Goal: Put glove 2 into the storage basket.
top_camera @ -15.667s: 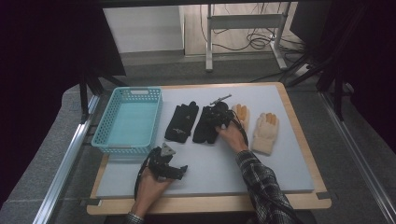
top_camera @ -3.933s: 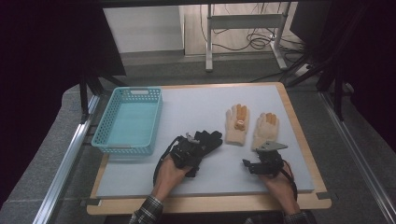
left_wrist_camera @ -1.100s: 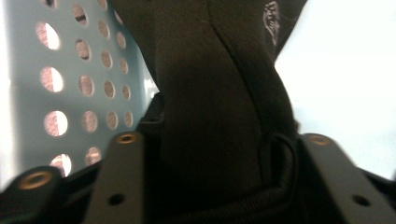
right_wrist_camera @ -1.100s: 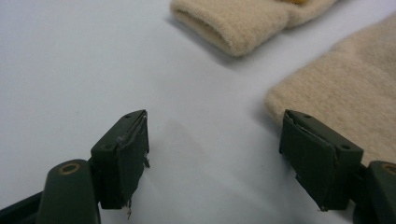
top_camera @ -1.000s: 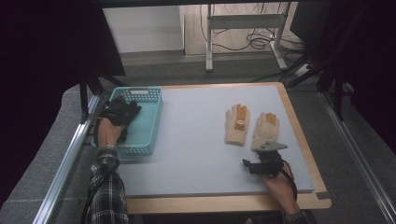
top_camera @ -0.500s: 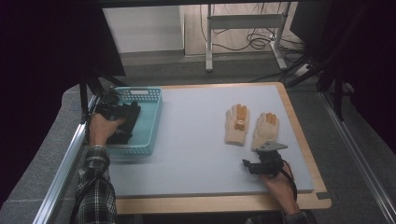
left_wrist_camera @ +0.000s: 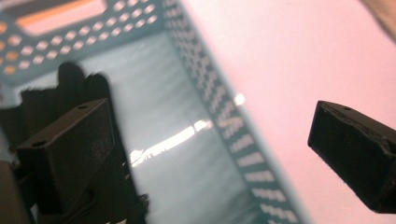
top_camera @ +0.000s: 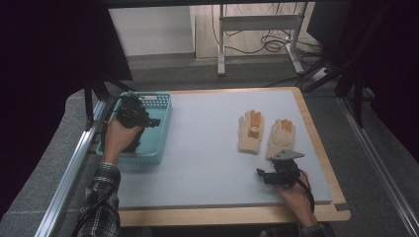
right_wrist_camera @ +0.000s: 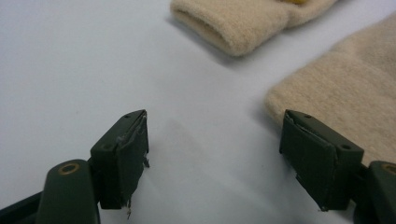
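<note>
Basket: teal basket at the table's left edge, long side running front to back. Biggest piece in play, and it's where things look to be headed, I'd guess.
Table: pale grey top with a wooden rim.
Beige gloves: two of them lying flat side by side on the right half, well apart from the basket. Left beige glove has an orange patch; right beige glove sits just beside it. Fingers point away from the person, cuffs toward them, so the long axis runs front to back.
Black gloves: dark heap lying in the basket, by the near-left jaw in the left gripper view.
Left gripper: left gripper hangs over the basket, jaws spread wide with nothing between them, so it looks like it's let go.
Right gripper: right gripper rests low on the table, jaws parted and empty. Way nearer the beige pair than the left one is.
Key relation: in the right gripper view the right beige glove's cuff lies just ahead of the right-hand jaw, the other cuff farther ahead. My bet is a short push forward, a bit to the right, gets a cuff between the jaws.
</note>
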